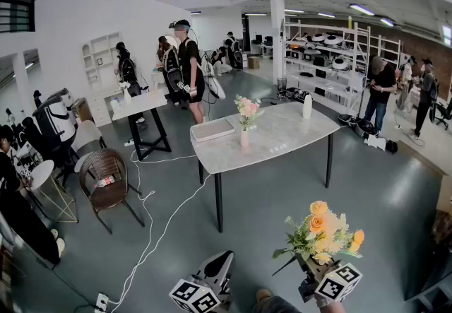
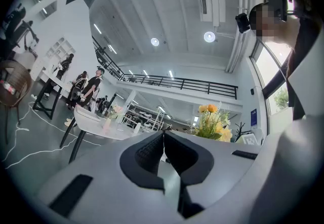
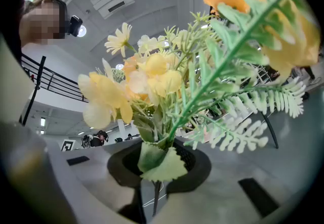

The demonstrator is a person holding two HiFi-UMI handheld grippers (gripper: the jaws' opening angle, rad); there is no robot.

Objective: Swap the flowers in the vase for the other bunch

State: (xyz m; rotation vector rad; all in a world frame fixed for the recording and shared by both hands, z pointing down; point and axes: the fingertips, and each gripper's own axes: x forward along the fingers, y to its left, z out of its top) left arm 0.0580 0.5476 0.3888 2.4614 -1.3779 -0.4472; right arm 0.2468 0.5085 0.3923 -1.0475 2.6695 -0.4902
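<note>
yellow bunch point(image 1: 322, 232) in right gripper point(image 1: 309, 267), pink flowers point(image 1: 246, 108) in vase point(image 1: 244, 138) on far table point(image 1: 286, 131)

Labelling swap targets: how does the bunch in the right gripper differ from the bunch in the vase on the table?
Colour: the held bunch is yellow and orange with green fern sprigs; the vase bunch is pink.
Support: the held bunch is clamped by its stems in the right gripper, away from the table; the vase bunch stands in a pale vase on the white table.
Both stand roughly upright.
</note>
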